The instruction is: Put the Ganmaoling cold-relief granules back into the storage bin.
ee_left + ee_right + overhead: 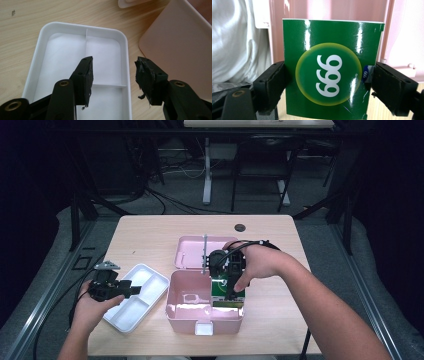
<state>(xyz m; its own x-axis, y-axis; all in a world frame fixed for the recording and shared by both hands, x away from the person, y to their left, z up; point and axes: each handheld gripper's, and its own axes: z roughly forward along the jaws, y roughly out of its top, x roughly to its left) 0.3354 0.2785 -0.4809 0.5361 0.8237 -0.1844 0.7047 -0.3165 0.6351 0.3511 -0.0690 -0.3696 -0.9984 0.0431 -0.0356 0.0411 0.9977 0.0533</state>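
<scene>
**Right jaws clamp a green carton in the pink box; left jaws gape over the white tray**

Black, rubber-faced pads (270, 83) of the right gripper (324, 87) press against both side edges of a glossy green box (332, 67), a flat-faced carton printed with a yellow-green disc and white figures reading 999 upside down. Its surface shines with streaks of reflected light. From the high view, the right gripper (227, 270) points steeply down into the right part of the pink case (187, 312), where the green box (225, 290) stands on edge against the inner wall. This case is smooth, matte plastic with rounded corners, a white latch at its front and its lid (192, 251) laid back flat on the table behind.

Worn pads (88, 76) of the left gripper (113, 80), frayed at the edges, stand wide apart with nothing between them. Below them lies a white tray (40, 45), shallow, rounded at the corners and split by thin ridges into compartments, all bare. In the high view the left gripper (125, 290) hovers over that white tray (145, 272), which sits slantwise just beside the case's left wall on the pale wood-grain table (150, 230).
</scene>
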